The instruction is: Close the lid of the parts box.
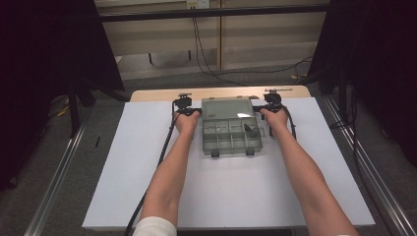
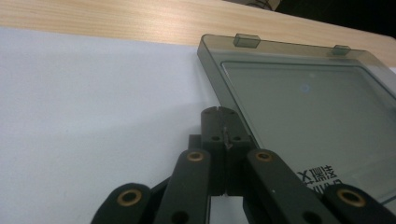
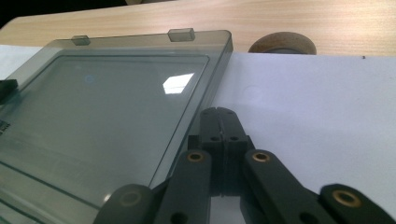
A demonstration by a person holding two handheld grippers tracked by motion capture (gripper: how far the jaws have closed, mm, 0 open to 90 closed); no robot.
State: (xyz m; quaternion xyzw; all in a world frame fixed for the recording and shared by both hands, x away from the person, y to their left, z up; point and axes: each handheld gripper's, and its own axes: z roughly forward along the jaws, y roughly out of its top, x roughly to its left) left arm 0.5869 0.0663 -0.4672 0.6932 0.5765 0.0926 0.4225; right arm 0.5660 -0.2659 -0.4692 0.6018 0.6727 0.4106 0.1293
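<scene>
Your box [image 1: 231, 127] sits open at the far middle of the white sheet [image 1: 123, 162], its smoky see-through lid [image 1: 227, 106] folded back toward the far edge of the table [image 1: 157, 93], so as far as the pictures show the opening looks done; what is left is a judgement call, most likely getting the lid back down or working in the compartments. The tray has about 8 small compartments, with a dark small item in one on the right side, too small to identify, and 2 dark latches [image 1: 215, 153] on the near edge. The lid is tinted grey-green, with 2 little tabs on its far rim [image 2: 246, 40] and printed lettering near its hinge side. Your left gripper [image 1: 189, 111] rests just beside the lid's left edge and your right gripper [image 1: 263, 109] just beside its right edge. Both claws are clenched, jaws pressed together on nothing, each tip [image 2: 218, 112] [image 3: 218, 112] lying on the sheet next to the lid rim. A roll of tape [image 3: 282, 43] sits on the bare wood beyond the right side.
</scene>
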